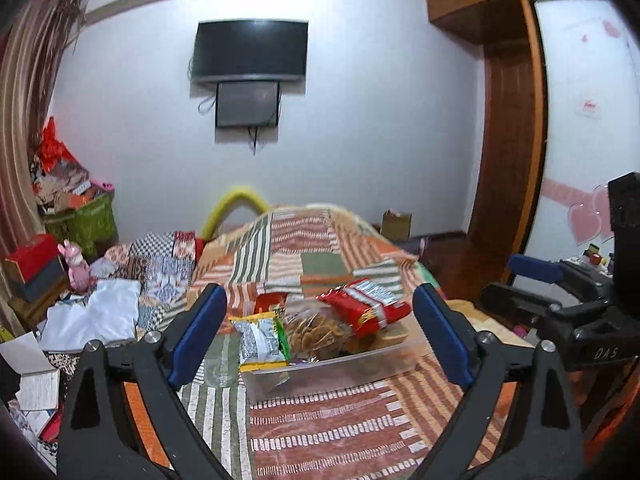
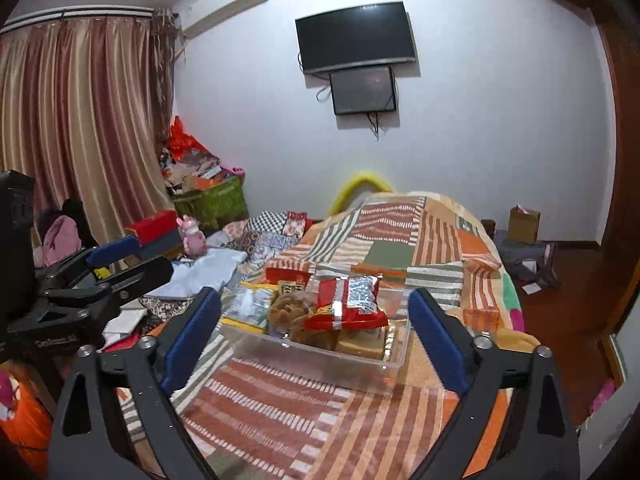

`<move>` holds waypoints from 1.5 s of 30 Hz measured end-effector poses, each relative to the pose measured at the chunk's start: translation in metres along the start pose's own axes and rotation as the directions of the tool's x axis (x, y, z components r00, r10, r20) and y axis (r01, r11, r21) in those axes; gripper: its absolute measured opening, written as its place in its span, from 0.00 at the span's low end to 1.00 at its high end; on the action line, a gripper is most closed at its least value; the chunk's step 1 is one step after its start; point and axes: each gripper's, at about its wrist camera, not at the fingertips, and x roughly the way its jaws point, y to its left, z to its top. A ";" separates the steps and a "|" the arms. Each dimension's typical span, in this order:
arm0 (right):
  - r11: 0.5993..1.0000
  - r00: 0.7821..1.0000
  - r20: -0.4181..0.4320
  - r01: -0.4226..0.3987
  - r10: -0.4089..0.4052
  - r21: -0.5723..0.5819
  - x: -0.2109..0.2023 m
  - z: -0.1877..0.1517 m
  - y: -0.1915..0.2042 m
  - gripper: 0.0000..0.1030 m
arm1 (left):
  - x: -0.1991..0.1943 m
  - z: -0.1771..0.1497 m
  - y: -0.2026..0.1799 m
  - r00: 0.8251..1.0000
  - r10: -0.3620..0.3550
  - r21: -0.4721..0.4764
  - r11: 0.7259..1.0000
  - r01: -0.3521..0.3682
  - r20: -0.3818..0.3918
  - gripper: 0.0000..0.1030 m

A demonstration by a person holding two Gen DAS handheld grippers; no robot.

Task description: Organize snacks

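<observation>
Your left gripper (image 1: 316,332) points slightly downward, jaws spread wide with nothing between the pads. Your right gripper (image 2: 316,332) sits just right of it, level alongside, jaws equally wide and empty.

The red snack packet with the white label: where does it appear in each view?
Left wrist: red snack packet, right of centre, atop the clear plastic tray.
Right wrist: packet at centre, on the same tray.
Shared landmark: wall-mounted TV.

Black flat wall-mounted television (image 1: 250,50) hung at twelve o'clock; smaller dark screen (image 1: 247,104) directly beneath. Striped brown fabric curtain (image 2: 80,128) at nine o'clock. Pink plastic rabbit figurine (image 2: 192,234) near ten.
</observation>
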 end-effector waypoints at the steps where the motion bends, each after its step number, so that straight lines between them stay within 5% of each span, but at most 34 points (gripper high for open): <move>1: 1.000 1.000 0.006 0.003 -0.002 -0.004 -0.003 0.000 0.002 0.96 | -0.007 0.000 0.000 1.000 -0.003 0.000 1.000 0.003 0.012 0.95; 18: 1.000 0.993 0.116 0.022 -0.024 0.015 -0.046 -0.002 0.020 1.00 | -0.055 -0.014 -0.003 0.998 -0.030 -0.025 0.999 0.031 0.050 0.99; 45: 1.000 0.996 0.092 0.003 -0.005 0.021 -0.050 -0.018 0.021 1.00 | -0.051 -0.022 0.001 0.999 -0.033 -0.051 0.998 0.034 0.022 0.99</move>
